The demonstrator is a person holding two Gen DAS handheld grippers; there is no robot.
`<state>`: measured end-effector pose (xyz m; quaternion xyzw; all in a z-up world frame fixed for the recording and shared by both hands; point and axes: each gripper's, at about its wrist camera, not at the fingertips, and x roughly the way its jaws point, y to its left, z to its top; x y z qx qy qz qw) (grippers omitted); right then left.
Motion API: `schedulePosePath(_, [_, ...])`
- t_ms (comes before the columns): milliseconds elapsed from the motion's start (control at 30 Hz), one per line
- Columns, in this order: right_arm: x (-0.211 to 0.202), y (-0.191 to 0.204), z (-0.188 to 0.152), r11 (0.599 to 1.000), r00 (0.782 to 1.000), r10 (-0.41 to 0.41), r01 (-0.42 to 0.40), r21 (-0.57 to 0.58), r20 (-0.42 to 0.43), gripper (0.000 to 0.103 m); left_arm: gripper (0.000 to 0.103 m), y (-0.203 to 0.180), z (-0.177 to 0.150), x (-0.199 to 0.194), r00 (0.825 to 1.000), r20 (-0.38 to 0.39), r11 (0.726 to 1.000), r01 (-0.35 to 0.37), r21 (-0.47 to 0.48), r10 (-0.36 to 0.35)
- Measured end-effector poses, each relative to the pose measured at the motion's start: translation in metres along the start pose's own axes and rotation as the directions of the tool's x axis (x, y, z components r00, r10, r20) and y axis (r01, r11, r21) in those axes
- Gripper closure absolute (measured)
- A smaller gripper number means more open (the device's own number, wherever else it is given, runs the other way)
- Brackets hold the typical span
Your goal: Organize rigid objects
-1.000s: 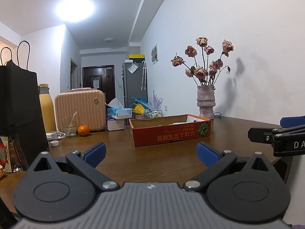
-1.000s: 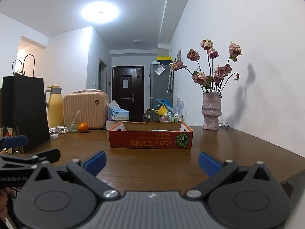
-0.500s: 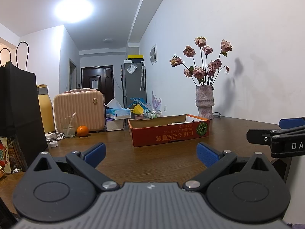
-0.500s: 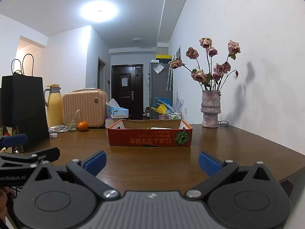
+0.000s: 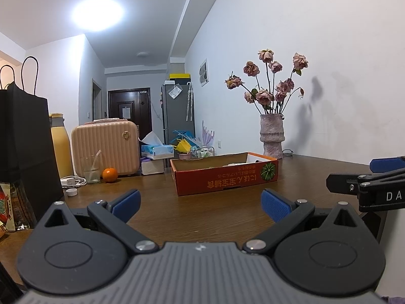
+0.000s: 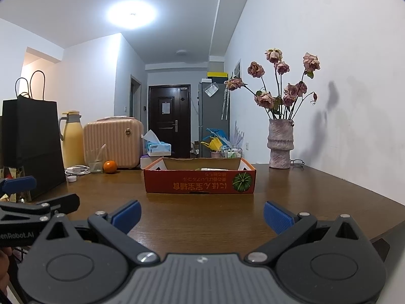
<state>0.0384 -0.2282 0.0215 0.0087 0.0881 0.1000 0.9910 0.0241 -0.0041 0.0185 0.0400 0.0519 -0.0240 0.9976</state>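
Note:
A red cardboard box (image 5: 225, 178) (image 6: 200, 183) with an open top stands on the brown wooden table (image 5: 202, 210) (image 6: 202, 215), ahead of both grippers. Pale items lie inside it, mostly hidden by its walls. My left gripper (image 5: 200, 202) is open and empty, low over the table's near edge. My right gripper (image 6: 201, 215) is open and empty, also near the front edge. The right gripper shows at the right of the left wrist view (image 5: 367, 185); the left gripper shows at the left of the right wrist view (image 6: 38, 202).
A vase of dried roses (image 6: 281, 147) stands at the back right by the wall. At the back left are a black paper bag (image 6: 30, 139), a yellow flask (image 6: 72, 139), a pink case (image 6: 114, 141), a glass (image 6: 96, 162), an orange (image 6: 110, 166), a tissue box (image 6: 157, 148).
Both views have tilted slightly, so the box and table sit a little lower in frame. Both grippers stay open and empty.

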Motion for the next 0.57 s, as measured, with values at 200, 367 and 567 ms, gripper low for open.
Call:
schedulePosePath(200, [0.0, 0.0001, 0.0, 1.0, 1.0, 0.001, -0.001, -0.001, -0.001, 0.0, 0.0, 0.0002, 0.0001, 0.0004, 1.0, -0.006, 1.0, 0.004, -0.002, -0.004])
schedulePosePath(367, [-0.0002, 0.0002, -0.0002, 1.0, 1.0, 0.0, 0.0, 0.001, -0.004, 0.0, 0.0, 0.0005, 0.0004, 0.0001, 1.0, -0.002, 1.0, -0.002, -0.002, 0.002])
schedulePosePath(567, [0.0031, -0.0006, -0.0018, 1.0, 1.0, 0.0, 0.0, 0.007, -0.013, 0.0, 0.0, 0.0024, 0.0033, 0.0016, 1.0, 0.005, 1.0, 0.018, -0.011, -0.018])
